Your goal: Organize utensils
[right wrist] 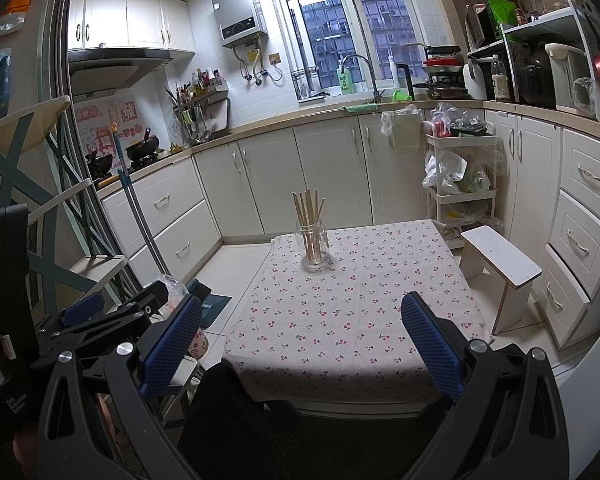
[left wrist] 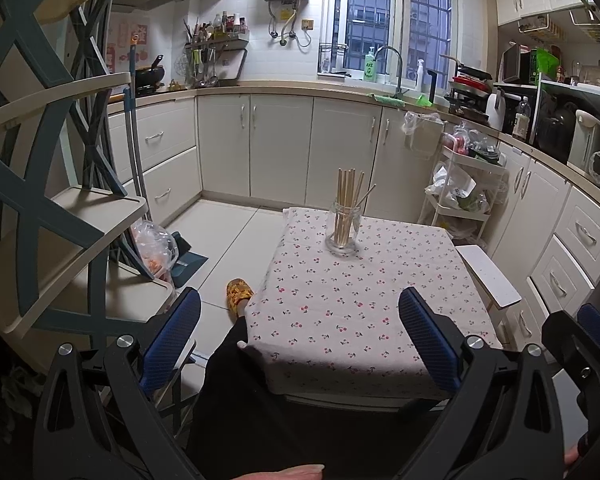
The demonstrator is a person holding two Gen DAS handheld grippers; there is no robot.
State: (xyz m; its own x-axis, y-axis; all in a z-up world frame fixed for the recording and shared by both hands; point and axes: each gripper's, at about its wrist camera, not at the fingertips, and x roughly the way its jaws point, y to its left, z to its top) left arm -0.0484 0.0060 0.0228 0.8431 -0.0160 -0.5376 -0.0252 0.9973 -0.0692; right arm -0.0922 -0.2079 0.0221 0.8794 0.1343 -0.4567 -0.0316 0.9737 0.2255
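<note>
- Holding both grippers back at the near edge of the table (left wrist: 380, 320), you have nothing in either one.
- Your left gripper (left wrist: 300, 340) has its blue-padded fingers (left wrist: 172, 340) spread wide apart, with only tablecloth and your dark trouser leg between them.
- Your right gripper (right wrist: 302, 344) is likewise spread wide and empty; it shows in the left wrist view at the far right edge.
- The wooden chopsticks (left wrist: 350, 200) stand together upright in a clear glass jar (left wrist: 342, 236), one or two leaning to the right.
- That jar sits on the cherry-print tablecloth (right wrist: 340, 312) toward the far side of the table, well apart from both grippers.
- A small white stool (right wrist: 500, 264) stands just beside the table's right side.
- Your yellow slipper (left wrist: 239, 292) rests on the floor tiles by the table's left edge.
</note>
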